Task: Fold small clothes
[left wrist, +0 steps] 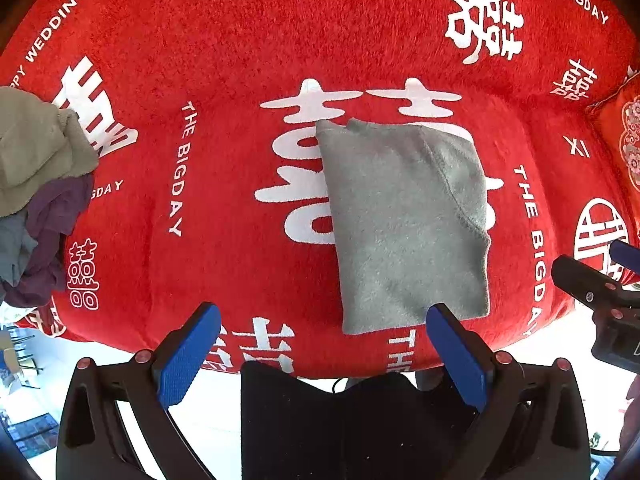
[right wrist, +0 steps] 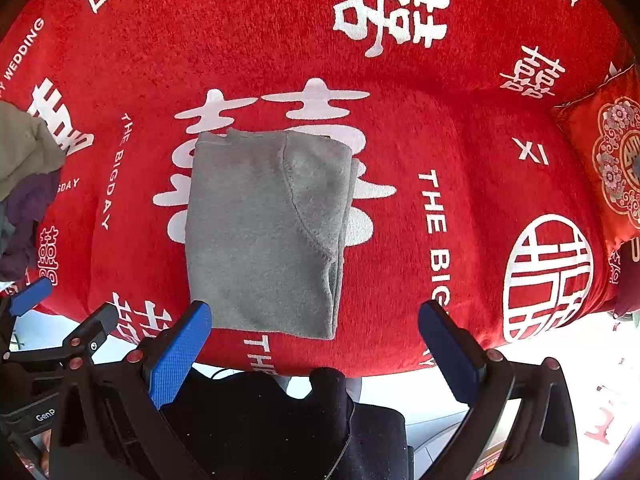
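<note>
A grey garment (left wrist: 404, 220) lies folded into a flat rectangle on the red blanket (left wrist: 240, 60); it also shows in the right wrist view (right wrist: 264, 232). My left gripper (left wrist: 324, 316) is open and empty, held above the blanket's near edge, its right finger over the garment's near corner. My right gripper (right wrist: 316, 314) is open and empty, its left finger (right wrist: 180, 352) by the garment's near left corner. The right gripper shows at the right edge of the left wrist view (left wrist: 600, 288).
A pile of unfolded clothes (left wrist: 36, 192), olive, purple and blue-grey, sits at the blanket's left edge. A red embroidered cushion (right wrist: 612, 160) lies at the far right. A dark-clothed person (right wrist: 280, 428) is just below the blanket's near edge.
</note>
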Available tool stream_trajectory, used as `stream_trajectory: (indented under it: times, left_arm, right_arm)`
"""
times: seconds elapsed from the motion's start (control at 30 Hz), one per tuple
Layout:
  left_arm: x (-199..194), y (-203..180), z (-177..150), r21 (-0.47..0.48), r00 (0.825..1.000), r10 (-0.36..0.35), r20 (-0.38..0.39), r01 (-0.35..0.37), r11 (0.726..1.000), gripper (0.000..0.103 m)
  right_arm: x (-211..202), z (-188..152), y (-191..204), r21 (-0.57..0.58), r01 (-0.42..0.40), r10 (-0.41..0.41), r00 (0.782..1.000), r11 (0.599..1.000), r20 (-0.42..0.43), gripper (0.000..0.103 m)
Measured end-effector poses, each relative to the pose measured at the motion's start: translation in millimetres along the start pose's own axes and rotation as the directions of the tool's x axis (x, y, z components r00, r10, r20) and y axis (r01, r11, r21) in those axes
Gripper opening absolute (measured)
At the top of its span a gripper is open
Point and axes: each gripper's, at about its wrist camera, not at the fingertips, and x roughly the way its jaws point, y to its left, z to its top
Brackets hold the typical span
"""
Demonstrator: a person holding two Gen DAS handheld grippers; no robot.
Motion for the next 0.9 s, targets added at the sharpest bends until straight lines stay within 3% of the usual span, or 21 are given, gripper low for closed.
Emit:
stream_trajectory:
  times: [0.9]
  left_arm:
    - [-0.9, -3.3, -3.5, 0.027, 1.000, 0.009, -0.003, -0.009, 1.000, 0.103]
  right_arm:
    - [-2.0, -4.9, -3.3, 0.018, -0.006, 0.006, 1.000, 1.000, 0.001, 0.103]
